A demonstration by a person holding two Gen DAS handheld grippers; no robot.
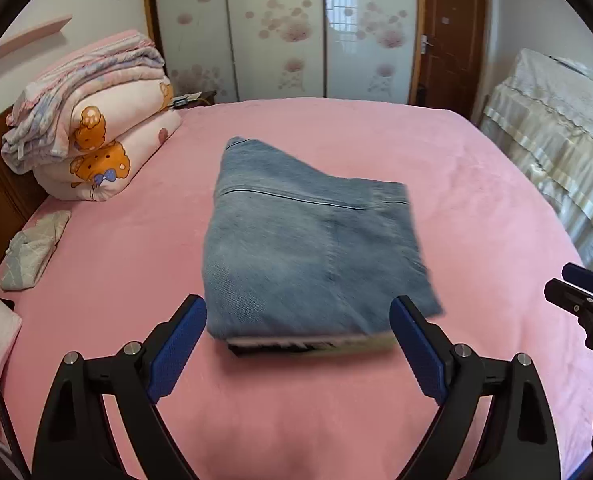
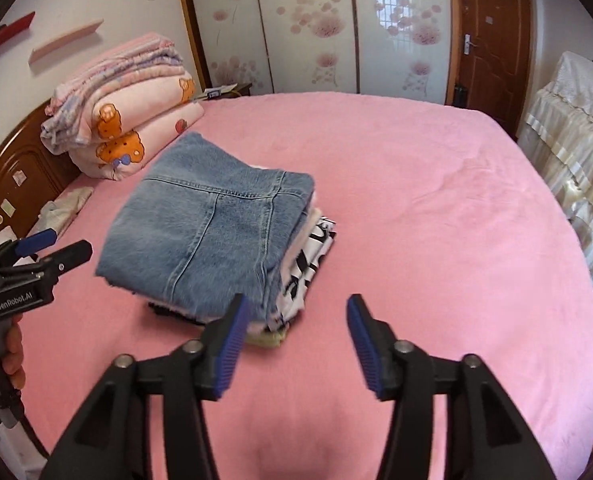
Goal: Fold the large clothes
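Left wrist view: nearest the lens, the left gripper (image 1: 298, 332) has its blue-padded fingers (image 1: 178, 354) spread wide apart with nothing between them, hanging above the pink bed (image 1: 476, 208). Just past the fingertips lie the folded jeans (image 1: 308, 248), on top of a low stack of other folded clothes whose pale and dark edges show only as a thin blurred strip along the near side. At the right edge the tip of the right gripper (image 1: 576, 292) pokes in, clear of the jeans. To the far left, a pile of folded quilts (image 1: 92, 136) with an orange bear print sits against the wooden headboard (image 1: 0, 196), and a small crumpled pale cloth (image 1: 32, 252) lies in front of it. Behind the bed stand wardrobe doors (image 1: 280, 28) with pink flower prints and a brown door (image 1: 452, 36); furniture under a cream cover (image 1: 556, 148) stands on the right. Nothing blocks the way to the jeans.

Right wrist view: the right gripper (image 2: 296, 332) is nearest, fingers apart and empty, over bare bedspread just right of the stack. This view shows the side of the stack: a black-and-white printed garment (image 2: 312, 256) and a pale yellowish layer (image 2: 268, 338) under the jeans (image 2: 208, 236). The left gripper (image 2: 56, 246) appears at the left edge, its handle held in a hand (image 2: 14, 354).
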